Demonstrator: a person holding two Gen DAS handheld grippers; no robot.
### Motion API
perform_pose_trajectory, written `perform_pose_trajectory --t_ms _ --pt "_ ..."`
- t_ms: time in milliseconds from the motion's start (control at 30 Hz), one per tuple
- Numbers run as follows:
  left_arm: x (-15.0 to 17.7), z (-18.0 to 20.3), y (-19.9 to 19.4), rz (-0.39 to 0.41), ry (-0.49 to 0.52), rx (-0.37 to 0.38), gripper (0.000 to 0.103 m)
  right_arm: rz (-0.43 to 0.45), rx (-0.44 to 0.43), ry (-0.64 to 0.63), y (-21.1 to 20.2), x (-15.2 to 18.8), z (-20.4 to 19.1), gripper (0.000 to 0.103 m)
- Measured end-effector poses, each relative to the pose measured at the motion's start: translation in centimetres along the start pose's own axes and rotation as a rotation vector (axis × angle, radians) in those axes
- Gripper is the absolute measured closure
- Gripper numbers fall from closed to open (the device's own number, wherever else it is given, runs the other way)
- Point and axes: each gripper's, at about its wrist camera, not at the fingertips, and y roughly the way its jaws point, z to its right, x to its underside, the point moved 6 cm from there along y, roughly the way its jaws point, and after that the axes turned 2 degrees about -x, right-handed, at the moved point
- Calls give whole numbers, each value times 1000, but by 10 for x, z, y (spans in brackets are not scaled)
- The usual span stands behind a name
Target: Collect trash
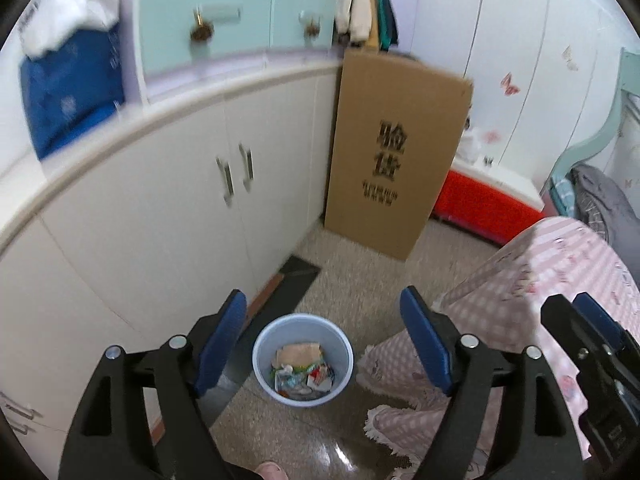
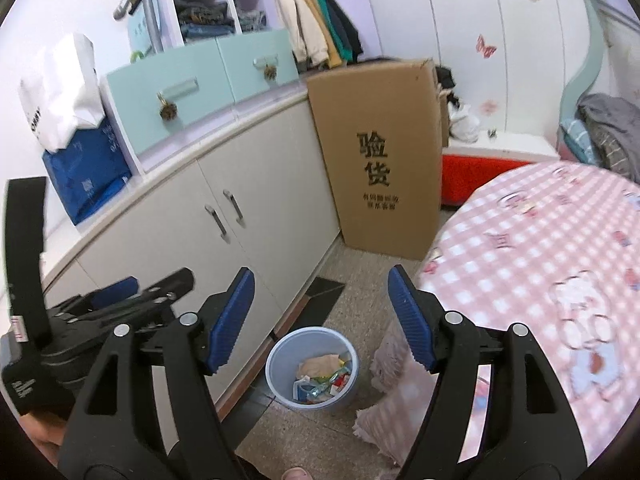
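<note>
A pale blue trash bin [image 1: 303, 360] stands on the floor and holds several wrappers and paper scraps [image 1: 304, 372]. It also shows in the right wrist view [image 2: 312, 368]. My left gripper [image 1: 324, 340] is open and empty, held above the bin. My right gripper [image 2: 320, 316] is open and empty, also above the bin. The right gripper shows at the right edge of the left wrist view [image 1: 592, 340]. The left gripper shows at the left of the right wrist view [image 2: 132, 300].
White cabinets [image 2: 224, 216] run along the left. A tall cardboard box [image 2: 380, 156] leans at the far end. A table with a pink checked cloth [image 2: 540, 264] stands right of the bin. A red and white box [image 2: 480, 176] sits behind it.
</note>
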Motion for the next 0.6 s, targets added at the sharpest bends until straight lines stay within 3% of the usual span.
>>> perform_pose_trajectory --t_ms 233,600 --pt "-1 16 -99 188 36 3 17 116 30 -39 -87 -5 -2 29" --pt "33 53 -221 373 115 119 11 299 122 -69 -215 13 9 20"
